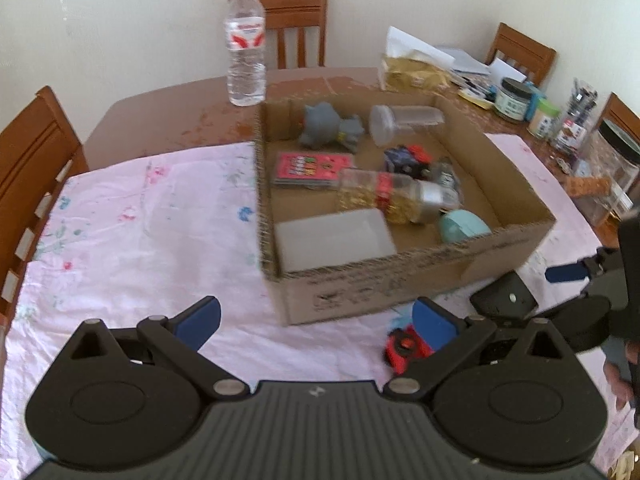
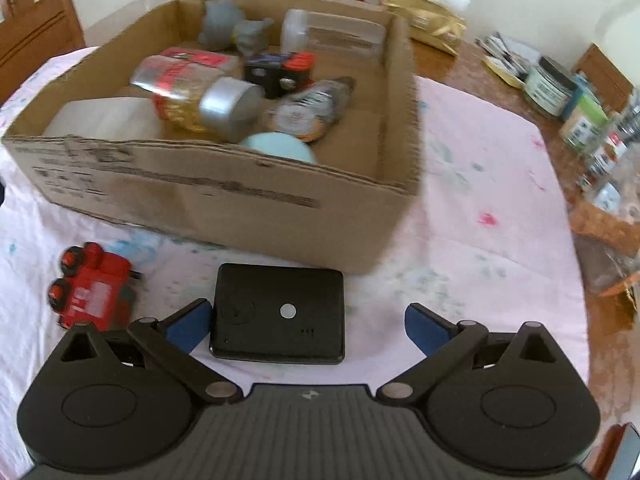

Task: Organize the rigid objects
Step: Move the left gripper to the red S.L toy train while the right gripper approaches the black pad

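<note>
While both tools hover low over the pink cloth, the views read near to far as follows.

Left tool: lower centre of the left wrist view, blue pads spread wide apart, nothing between them, above the pink floral cloth.

Right tool: lower centre of the right wrist view, pads spread wide; the left pad sits just beside the near left edge of the black box, the right pad well apart from it.

Black box: flat, rectangular, lying on the cloth between the right tool's pads, just in front of the carton.

Red toy truck: on the cloth at lower left of the right wrist view, left of the black box, near the carton's front wall.

Cardboard carton: open-topped, mid-frame on the cloth, holding sorted things.

Carton contents: a white flat box at the near left; a clear jar with a silver lid lying on its side; a pale blue round object against the front wall; a dark toy car; a red card pack; a grey figure and a clear container at the far wall.

Water bottle: upright on the bare wooden desk, upper centre of the left wrist view, just beyond the carton's far left corner.

Desk clutter: jars, papers and a gold bag at upper right.

Chairs: wooden, around the desk's far edge.
</note>
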`<state>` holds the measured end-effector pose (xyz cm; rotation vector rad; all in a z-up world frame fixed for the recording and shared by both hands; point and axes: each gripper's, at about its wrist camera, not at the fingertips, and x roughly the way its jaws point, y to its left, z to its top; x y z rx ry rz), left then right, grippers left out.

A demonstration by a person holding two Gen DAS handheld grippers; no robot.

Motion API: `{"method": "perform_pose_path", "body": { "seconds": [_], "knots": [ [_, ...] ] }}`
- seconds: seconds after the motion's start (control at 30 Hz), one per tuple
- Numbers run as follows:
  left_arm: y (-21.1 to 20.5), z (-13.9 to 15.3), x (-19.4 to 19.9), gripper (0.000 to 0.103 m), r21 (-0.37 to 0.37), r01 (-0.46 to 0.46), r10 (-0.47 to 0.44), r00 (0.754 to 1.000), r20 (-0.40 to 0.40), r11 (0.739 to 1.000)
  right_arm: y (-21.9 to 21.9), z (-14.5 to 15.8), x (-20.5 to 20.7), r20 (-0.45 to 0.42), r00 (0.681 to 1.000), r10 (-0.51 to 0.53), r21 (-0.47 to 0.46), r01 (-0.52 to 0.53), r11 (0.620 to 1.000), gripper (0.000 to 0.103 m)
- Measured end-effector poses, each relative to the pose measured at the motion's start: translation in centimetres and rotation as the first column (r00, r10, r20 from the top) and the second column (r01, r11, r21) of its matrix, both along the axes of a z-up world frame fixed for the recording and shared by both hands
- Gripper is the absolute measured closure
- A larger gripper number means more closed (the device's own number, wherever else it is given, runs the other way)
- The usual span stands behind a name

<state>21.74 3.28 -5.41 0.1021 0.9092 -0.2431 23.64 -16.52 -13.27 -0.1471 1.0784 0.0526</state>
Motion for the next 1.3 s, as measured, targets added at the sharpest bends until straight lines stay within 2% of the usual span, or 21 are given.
{"method": "perform_pose_path", "body": {
  "seconds": [0.1,0.23,0.3,0.5,0.57,0.9,1.17,1.23,1.3],
  "knots": [
    [-1.4,-0.6,-0.3,0.001,-0.002,0.021,-0.021,1.000,-0.019,1.000,-1.0,0.1,-0.3,-0.003,1.000,-0.012,-0.024,0.011,1.000,0.000],
    [-3.3,-1.9,-0.6,0.001,-0.002,0.061,-0.061,0.997,-0.053,0.998,-1.4,0.2,-1.1,-0.012,0.997,0.081,0.023,-0.081,0.996,0.000],
    [-4.3,-2.7,-0.7,0.001,-0.001,0.080,-0.080,0.995,-0.066,0.997,-1.3,-0.1,-1.4,0.001,0.995,0.098,0.004,-0.098,0.995,0.000],
    [-6.2,-5.1,-0.5,0.001,0.017,0.083,-0.081,0.991,-0.104,0.996,-2.4,-0.2,-1.2,-0.004,0.993,0.120,0.053,-0.120,0.991,0.000],
    [-5.9,-5.6,-0.4,0.001,0.011,0.053,-0.051,0.992,-0.111,0.999,-2.8,-0.3,-1.1,0.001,0.993,0.121,0.069,-0.121,0.990,0.000],
    [-2.8,-6.7,-2.1,0.001,0.078,-0.041,0.053,0.986,-0.158,0.996,-3.1,-0.5,-1.9,0.040,0.989,0.140,0.073,-0.143,0.987,0.000],
    [1.1,-6.7,-1.8,0.001,0.092,-0.169,0.180,0.974,-0.135,0.981,-3.1,-0.6,-2.0,0.058,0.988,0.140,0.073,-0.145,0.987,0.000],
    [1.2,-6.5,-2.0,0.002,0.101,-0.175,0.187,0.973,-0.135,0.979,-3.1,-0.6,-2.0,0.063,0.988,0.139,0.074,-0.144,0.987,0.000],
    [0.7,-6.3,-2.5,0.002,0.080,-0.144,0.154,0.978,-0.138,0.986,-3.1,-0.6,-2.3,0.072,0.988,0.138,0.075,-0.143,0.987,0.000]
  ]
}}
